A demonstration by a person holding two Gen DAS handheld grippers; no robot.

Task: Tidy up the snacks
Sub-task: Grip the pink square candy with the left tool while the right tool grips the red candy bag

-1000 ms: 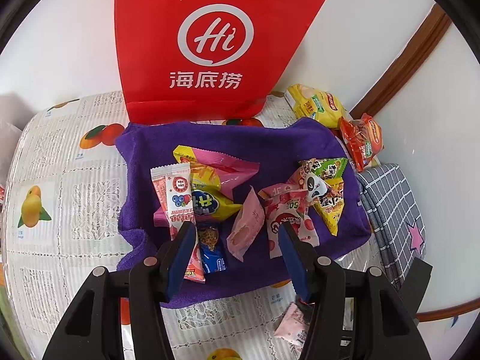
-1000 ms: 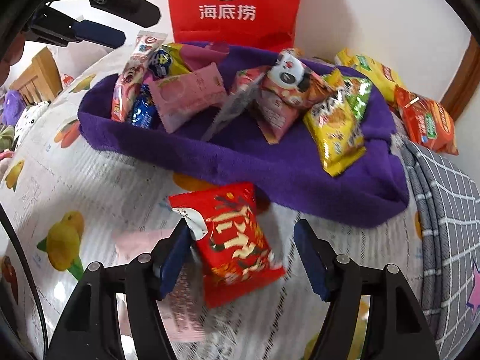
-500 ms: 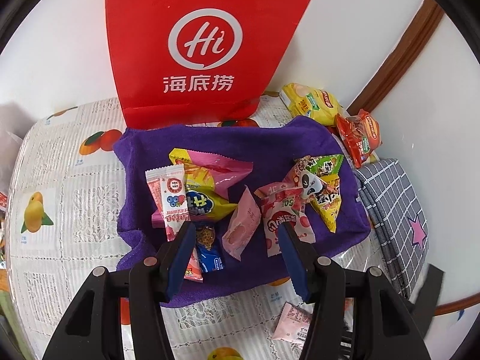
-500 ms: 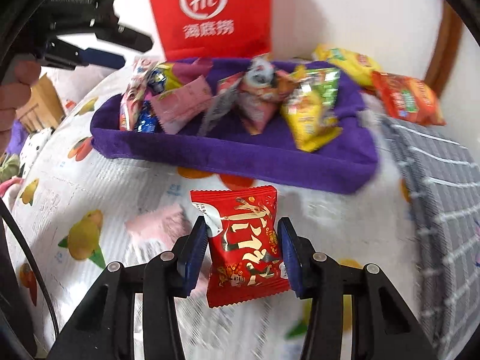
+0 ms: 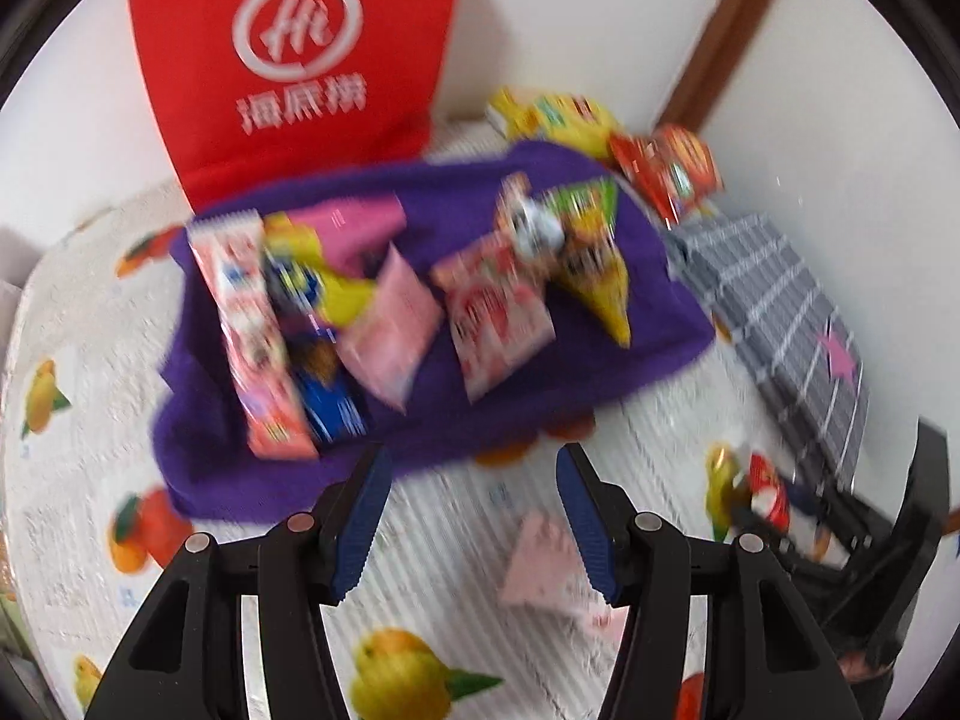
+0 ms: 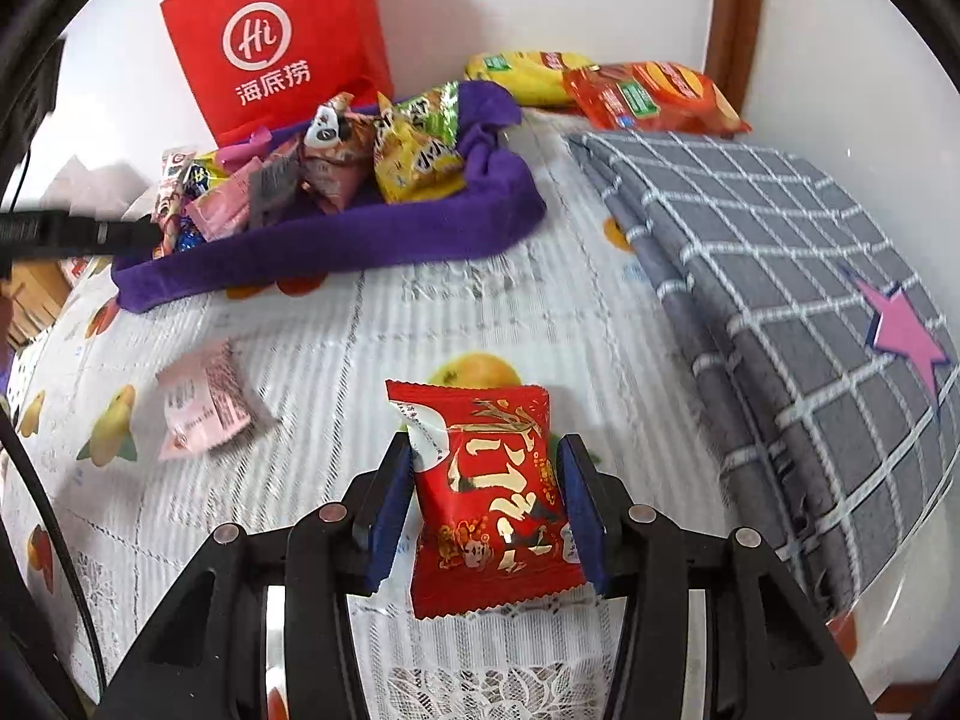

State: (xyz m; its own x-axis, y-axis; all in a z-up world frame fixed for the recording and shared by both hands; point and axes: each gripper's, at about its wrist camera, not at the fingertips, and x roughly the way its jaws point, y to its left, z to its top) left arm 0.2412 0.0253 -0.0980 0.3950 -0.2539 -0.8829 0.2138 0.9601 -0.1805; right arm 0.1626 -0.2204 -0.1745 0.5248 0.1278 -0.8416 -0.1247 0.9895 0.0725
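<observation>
Right gripper (image 6: 486,510): low centre of the right wrist view, fingers closed against both sides of the red snack packet (image 6: 489,498), which is held above the fruit-print tablecloth (image 6: 480,312).
Left gripper (image 5: 474,516): bottom centre of the blurred left wrist view, jaws spread apart with nothing between them.
Pink packet (image 5: 549,567): lies flat on the tablecloth, beside the left gripper's right-hand finger.
Purple towel tray (image 6: 360,234): middle left in the right wrist view, piled with mixed snacks.
Grey checked cloth (image 6: 798,276): folded, right side.
Red bag (image 6: 276,42): upper left, upright against the wall behind the tray.
Yellow packet (image 6: 522,72) and orange packet (image 6: 648,96): top centre, by the wall.
</observation>
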